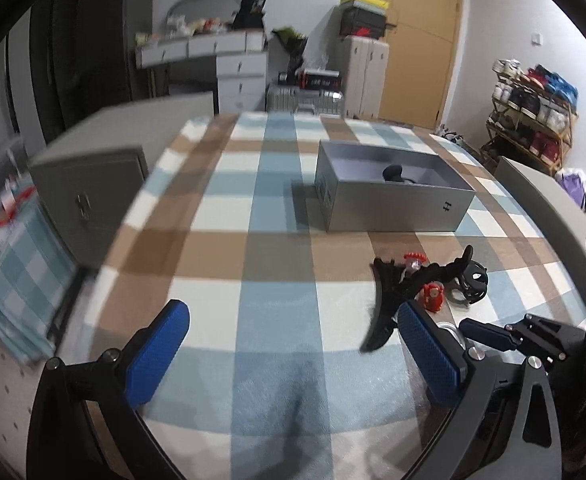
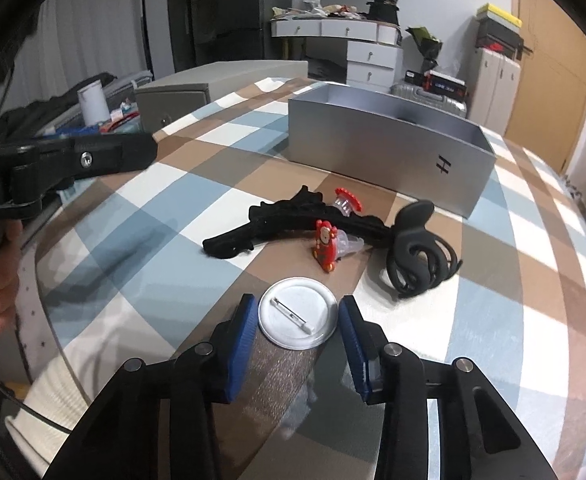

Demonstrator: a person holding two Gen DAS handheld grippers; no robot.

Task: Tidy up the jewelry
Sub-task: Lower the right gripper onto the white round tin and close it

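Observation:
A grey open box (image 2: 389, 142) stands on the checked tablecloth; in the left wrist view the box (image 1: 393, 200) holds one dark item (image 1: 393, 172). In front of it lie a long black hair clip (image 2: 293, 220), a red figure clip (image 2: 325, 246), a red-topped clear clip (image 2: 347, 200) and a black claw clip (image 2: 413, 248). A round silver pin badge (image 2: 297, 312) lies face down between the fingers of my right gripper (image 2: 299, 316), which stands around it, apparently touching its edges. My left gripper (image 1: 293, 340) is open and empty over the cloth, left of the pile (image 1: 413, 284).
A grey metal cabinet (image 1: 93, 176) stands off the table's left edge. Behind are white drawers (image 1: 241, 80), suitcases and a shoe rack (image 1: 533, 112). The table edge runs close on the right (image 1: 541, 192).

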